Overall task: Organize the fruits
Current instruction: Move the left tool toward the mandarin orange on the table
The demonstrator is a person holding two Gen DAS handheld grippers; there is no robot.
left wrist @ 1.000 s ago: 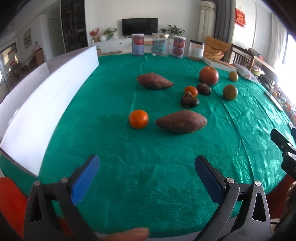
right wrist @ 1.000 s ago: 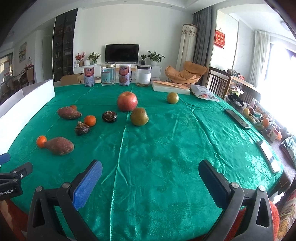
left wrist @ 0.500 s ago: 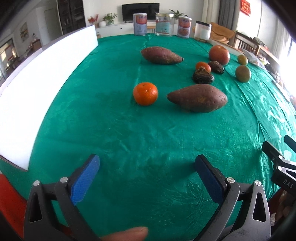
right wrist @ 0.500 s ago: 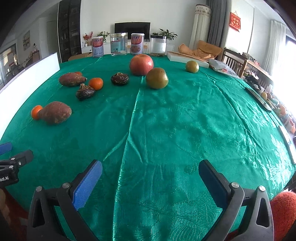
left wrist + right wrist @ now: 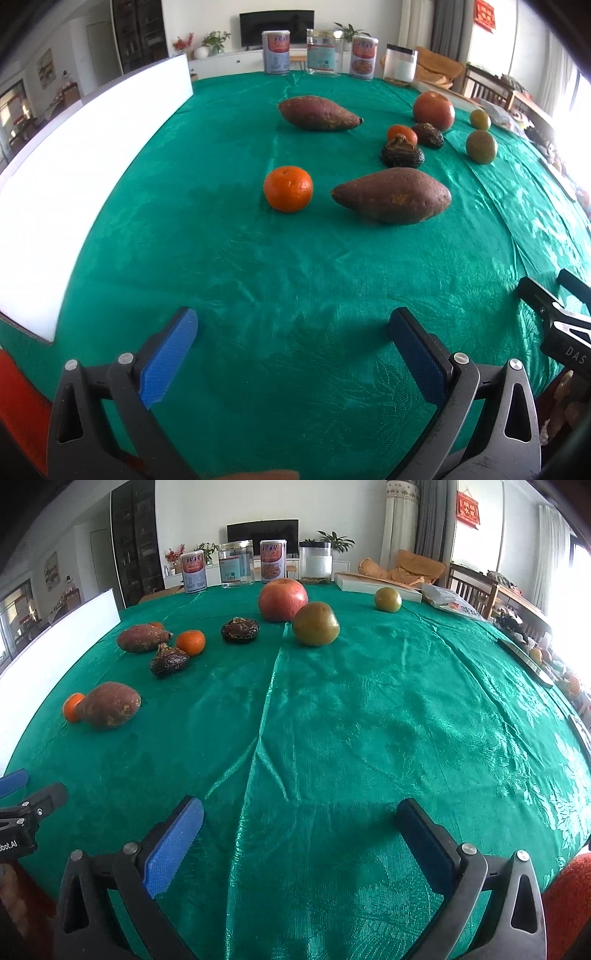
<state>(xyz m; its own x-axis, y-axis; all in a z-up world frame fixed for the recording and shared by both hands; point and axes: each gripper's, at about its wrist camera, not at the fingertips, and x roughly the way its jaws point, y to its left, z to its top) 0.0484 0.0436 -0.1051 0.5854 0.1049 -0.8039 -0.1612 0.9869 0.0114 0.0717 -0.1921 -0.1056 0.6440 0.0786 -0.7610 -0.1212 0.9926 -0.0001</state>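
Both the left gripper (image 5: 291,336) and right gripper (image 5: 299,821) are held wide open and empty near the tabletop's near edge – the nearest mandarin (image 5: 288,188), toward the left edge, could easily get nudged and rolled if it's approached off-centre.

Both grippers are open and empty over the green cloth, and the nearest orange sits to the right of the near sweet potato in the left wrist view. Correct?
Not quite. In the left wrist view the nearest orange lies to the left of the near sweet potato, apart from it. The rest holds: left gripper and right gripper are open and empty.

Fruits loose on green cloth: near tangerine (image 5: 288,188) beside sweet potato (image 5: 392,199), red apple (image 5: 283,599) farther back.
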